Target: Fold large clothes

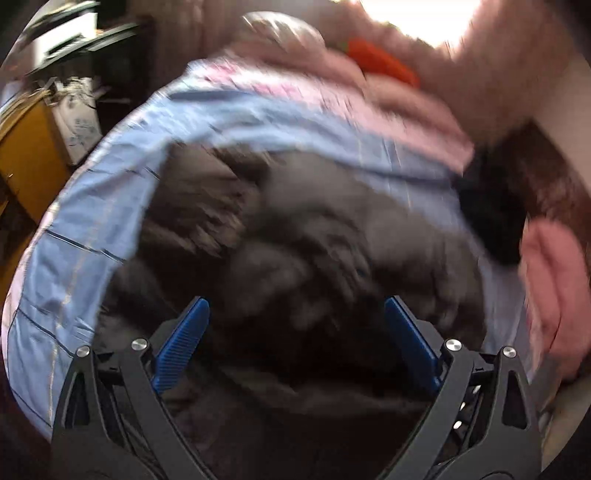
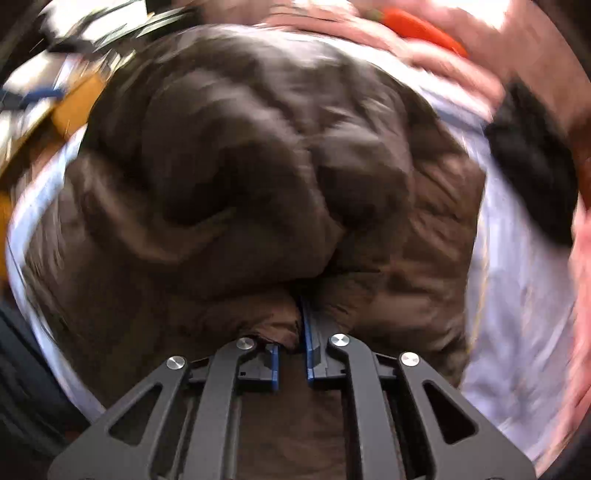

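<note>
Your right gripper had its blue fingers pressed nearly together, pinching a fold of the brown jacket at its near edge. Your left gripper was spread wide, blue pads well apart, nothing between them, hovering over the jacket's near side; contact unclear, both frames blurred. The jacket lay bunched on the light blue sheet, which showed around its left, far and right sides. Pink blanket sat beyond the jacket, with an orange object on it. A black item lay right of the jacket.
</note>
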